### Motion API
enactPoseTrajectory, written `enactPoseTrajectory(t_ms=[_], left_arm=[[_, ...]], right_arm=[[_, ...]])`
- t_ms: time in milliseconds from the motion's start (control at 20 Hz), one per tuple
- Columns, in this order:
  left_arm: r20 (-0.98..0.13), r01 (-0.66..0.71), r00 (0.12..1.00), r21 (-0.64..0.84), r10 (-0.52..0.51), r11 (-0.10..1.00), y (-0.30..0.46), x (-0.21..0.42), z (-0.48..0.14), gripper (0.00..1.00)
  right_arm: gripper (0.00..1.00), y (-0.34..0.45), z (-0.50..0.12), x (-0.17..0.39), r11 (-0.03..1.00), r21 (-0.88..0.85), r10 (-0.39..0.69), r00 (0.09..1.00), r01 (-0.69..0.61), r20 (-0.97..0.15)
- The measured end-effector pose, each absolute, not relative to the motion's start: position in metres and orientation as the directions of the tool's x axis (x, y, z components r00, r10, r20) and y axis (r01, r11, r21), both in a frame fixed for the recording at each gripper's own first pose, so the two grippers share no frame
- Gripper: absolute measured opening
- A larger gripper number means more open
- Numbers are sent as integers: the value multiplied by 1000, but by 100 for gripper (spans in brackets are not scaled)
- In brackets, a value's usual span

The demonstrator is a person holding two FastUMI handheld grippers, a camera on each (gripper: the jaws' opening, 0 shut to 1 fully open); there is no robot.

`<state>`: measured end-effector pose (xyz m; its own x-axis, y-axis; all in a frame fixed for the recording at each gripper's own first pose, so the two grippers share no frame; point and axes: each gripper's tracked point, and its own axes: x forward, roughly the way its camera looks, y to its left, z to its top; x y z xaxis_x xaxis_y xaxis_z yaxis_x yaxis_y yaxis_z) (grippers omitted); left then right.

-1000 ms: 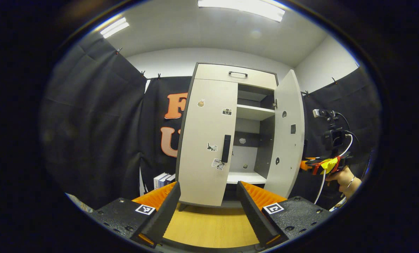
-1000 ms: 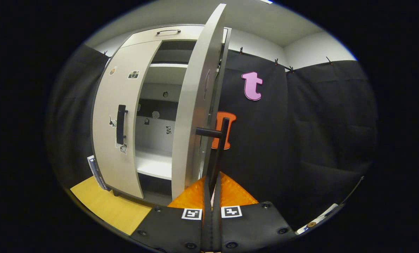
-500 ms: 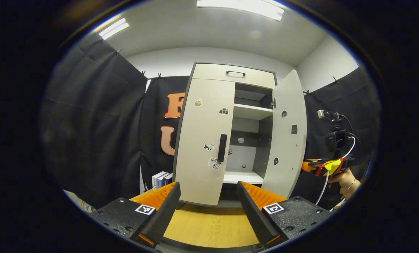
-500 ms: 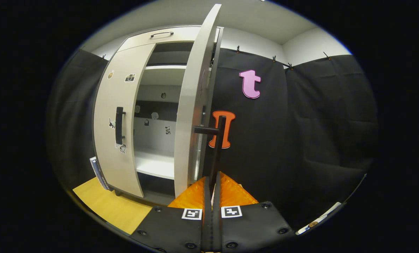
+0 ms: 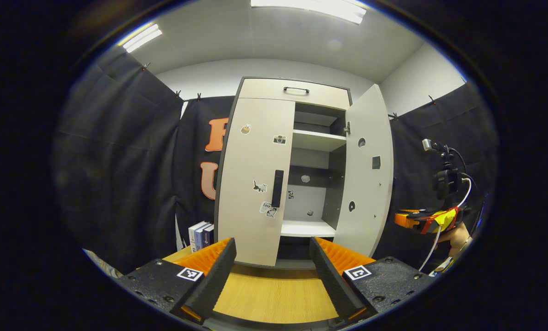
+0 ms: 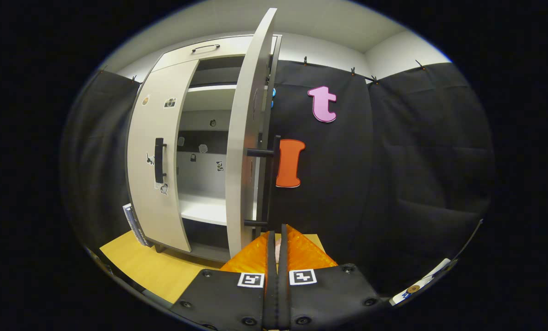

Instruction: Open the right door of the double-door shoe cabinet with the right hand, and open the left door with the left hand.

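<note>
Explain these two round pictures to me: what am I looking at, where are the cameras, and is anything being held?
There is no robot arm. A person holds a two-finger gripper in each hand, and a fisheye camera rides on each one.

In the left gripper view, the left gripper is open and holds nothing, facing the shoe cabinet. The left door is shut; the right door stands open. The right gripper shows at the far right.

In the right gripper view, its own fingers are together just below the right door's handle. Whether they are clear of the handle, I cannot tell.

Some books stand on the wooden floor beside the cabinet.
</note>
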<state>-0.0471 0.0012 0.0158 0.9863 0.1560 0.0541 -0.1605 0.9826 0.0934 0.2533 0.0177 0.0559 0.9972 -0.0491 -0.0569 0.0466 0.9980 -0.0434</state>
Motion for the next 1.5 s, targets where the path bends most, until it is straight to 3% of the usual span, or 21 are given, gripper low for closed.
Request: enactPoseTrajectory(t_ms=[400, 800, 950, 1100, 1250, 1350, 1400, 1450, 1500], left_arm=[[44, -147, 989, 87, 143, 985, 7, -4, 13, 96], [40, -152, 988, 100, 149, 983, 32, 56, 15, 96], [33, -150, 989, 99, 147, 984, 42, 84, 17, 96], [47, -145, 989, 112, 140, 983, 47, 117, 24, 96], [49, -129, 991, 96, 125, 987, 50, 155, 29, 96], [55, -113, 993, 84, 109, 990, 50, 180, 33, 96], [56, -102, 994, 84, 98, 991, 48, 192, 34, 96], [58, -90, 995, 84, 86, 992, 47, 204, 37, 96], [61, -82, 995, 79, 78, 993, 46, 215, 38, 96]], right_arm=[[7, 19, 62, 240, 999, -31, -43, 999, 43, -9], [8, 20, 52, 232, 997, 20, -76, 996, 76, -41], [35, 19, 53, 233, 996, 17, -87, 996, 87, -33], [31, 17, 53, 235, 993, 41, -114, 993, 115, -32], [86, 15, 55, 238, 988, 56, -142, 989, 144, -27], [89, 10, 56, 240, 984, 52, -169, 985, 170, -21], [97, 6, 56, 240, 981, 50, -184, 983, 185, -19], [89, 3, 57, 241, 979, 50, -198, 980, 199, -18], [89, 1, 56, 241, 976, 54, -212, 977, 213, -20]])
